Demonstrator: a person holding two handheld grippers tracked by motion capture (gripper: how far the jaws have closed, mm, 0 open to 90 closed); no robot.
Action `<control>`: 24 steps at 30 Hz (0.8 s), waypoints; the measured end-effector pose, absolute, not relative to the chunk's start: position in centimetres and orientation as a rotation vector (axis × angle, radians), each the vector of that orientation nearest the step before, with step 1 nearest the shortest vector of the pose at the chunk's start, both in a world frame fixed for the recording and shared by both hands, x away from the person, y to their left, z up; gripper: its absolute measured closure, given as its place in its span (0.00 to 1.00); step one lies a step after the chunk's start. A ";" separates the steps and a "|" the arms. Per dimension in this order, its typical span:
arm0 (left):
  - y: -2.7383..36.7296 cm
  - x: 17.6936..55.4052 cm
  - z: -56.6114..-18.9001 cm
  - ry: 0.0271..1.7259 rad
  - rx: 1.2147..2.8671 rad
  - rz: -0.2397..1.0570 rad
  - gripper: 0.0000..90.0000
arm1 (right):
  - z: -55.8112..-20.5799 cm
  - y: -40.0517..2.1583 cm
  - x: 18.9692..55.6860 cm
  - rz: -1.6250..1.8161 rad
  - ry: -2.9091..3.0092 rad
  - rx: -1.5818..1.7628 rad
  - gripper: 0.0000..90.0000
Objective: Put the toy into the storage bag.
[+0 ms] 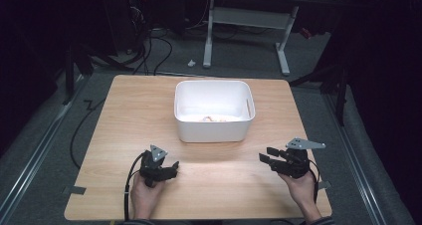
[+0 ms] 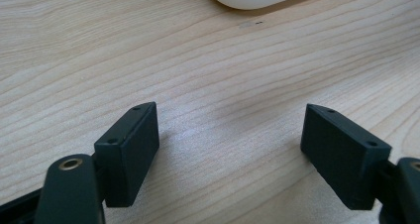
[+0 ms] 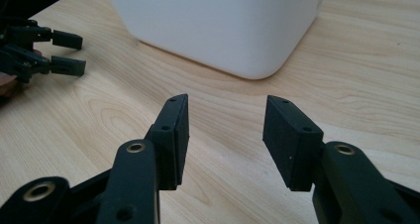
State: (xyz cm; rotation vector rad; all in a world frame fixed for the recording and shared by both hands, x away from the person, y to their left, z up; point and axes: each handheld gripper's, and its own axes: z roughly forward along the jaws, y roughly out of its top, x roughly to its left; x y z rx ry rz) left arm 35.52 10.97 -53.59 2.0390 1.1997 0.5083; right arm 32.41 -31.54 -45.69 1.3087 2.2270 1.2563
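Room: dark workspace; grey floor with loose cables; a white-framed desk (image 1: 246,23) stands beyond the table.
Table (image 1: 124,115): light wood-grain top, level; bare apart from the bin and the two grippers.
Bin (image 1: 214,110): white, open-topped, rounded corners; sits at the centre of the far half. Small pale items lie on its floor; too small to identify.
Left gripper (image 1: 173,168): low over the near-left of the table, short of the bin and apart from it; jaws spread wide, nothing between them.
Right gripper (image 1: 265,155): near-right, aimed at the bin's near corner, apart from it; jaws partly spread, nothing between them.
Risk 1: a low approach could strike the bin wall and slide the bin on the smooth top.
Risk 2: the right jaws' narrower gap could miss or nudge an item, judging by present spacing.
Risk 3: trailing cables could snag at the table edge.
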 end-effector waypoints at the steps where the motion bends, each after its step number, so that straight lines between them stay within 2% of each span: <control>1: 11.0 35.5 -53.6 1.200 2.039 0.508 0.26 | -45.9 -31.5 32.4 1.253 2.231 1.316 0.59; 24: 11.0 35.5 -53.6 1.200 2.040 0.508 0.26 | -49.9 -30.2 33.2 1.141 2.270 1.360 0.59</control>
